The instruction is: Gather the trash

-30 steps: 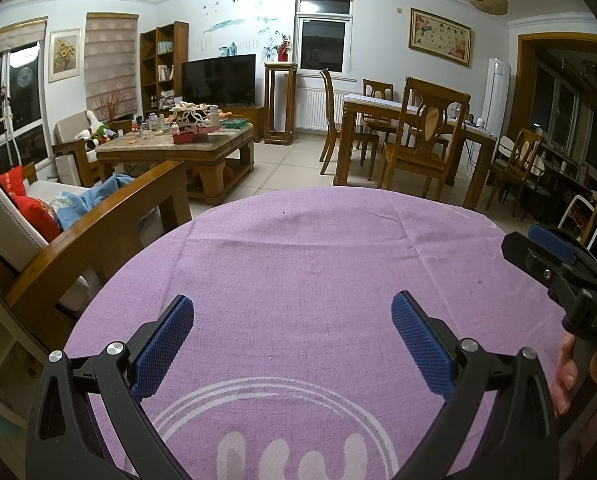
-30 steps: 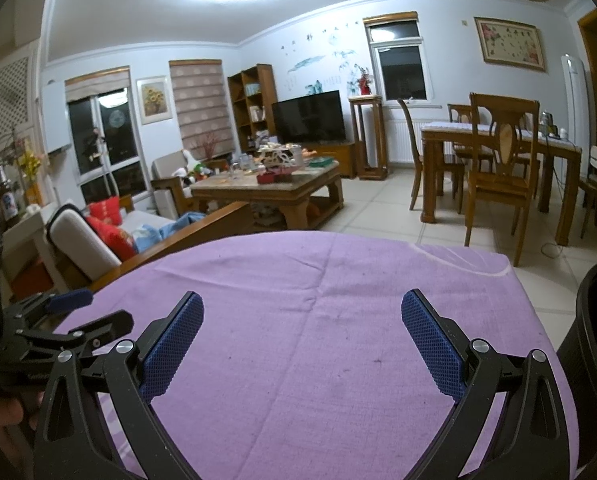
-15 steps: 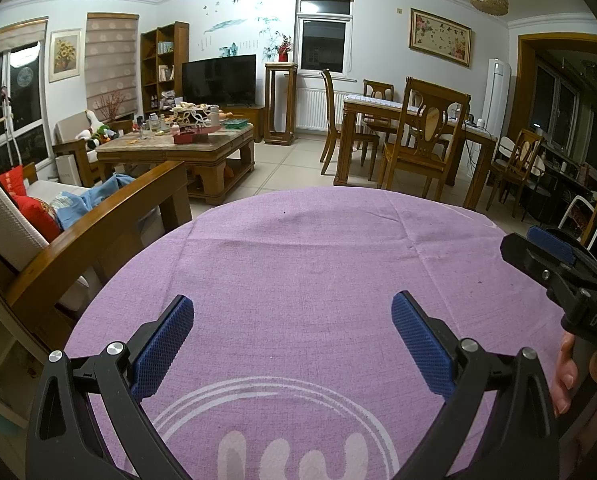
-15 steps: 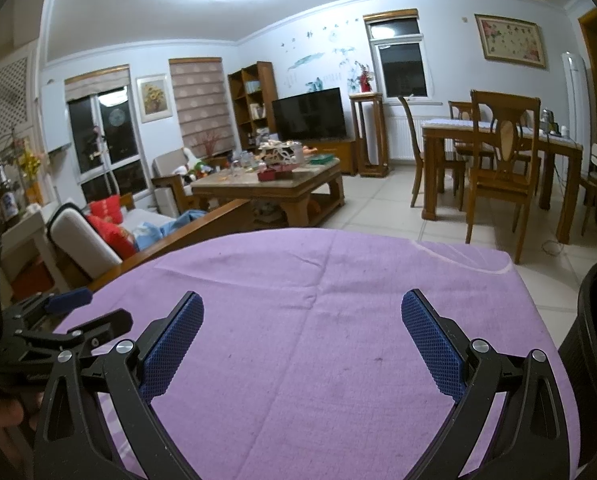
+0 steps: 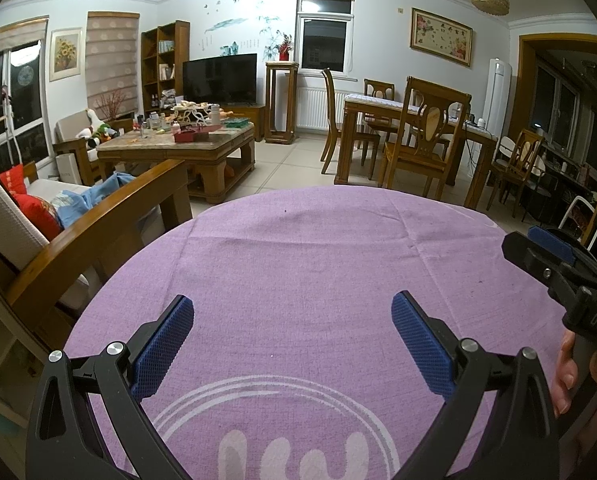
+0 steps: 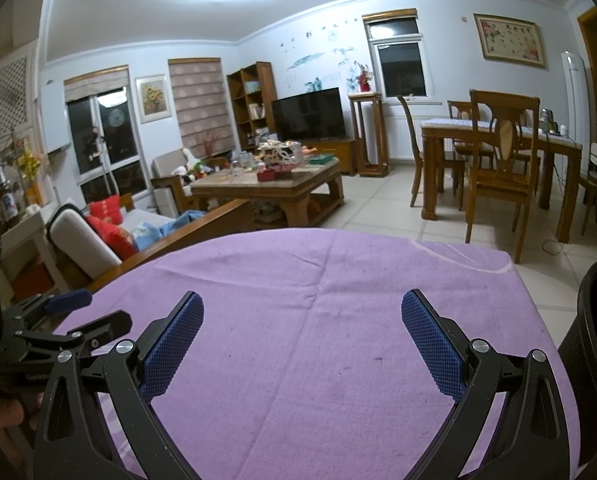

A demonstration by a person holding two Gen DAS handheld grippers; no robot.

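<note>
A round table under a purple cloth [image 5: 298, 264] fills the lower half of both views, and no trash shows on it. My left gripper [image 5: 292, 322] hovers low over the cloth, open, with nothing between its blue pads. My right gripper [image 6: 302, 320] is open too and holds nothing. The right gripper [image 5: 554, 260] also shows at the right edge of the left wrist view, held by a person's hand [image 5: 564, 376]. The left gripper [image 6: 58, 320] appears at the left edge of the right wrist view. A black bin [image 6: 594, 344] stands beside the table at the right.
A wooden sofa with red cushions [image 5: 34, 208] sits left of the table. Beyond are a cluttered coffee table [image 5: 178, 140], a TV [image 5: 220, 78] and a dining table with chairs [image 5: 418, 120]. Tiled floor [image 5: 290, 164] lies between them.
</note>
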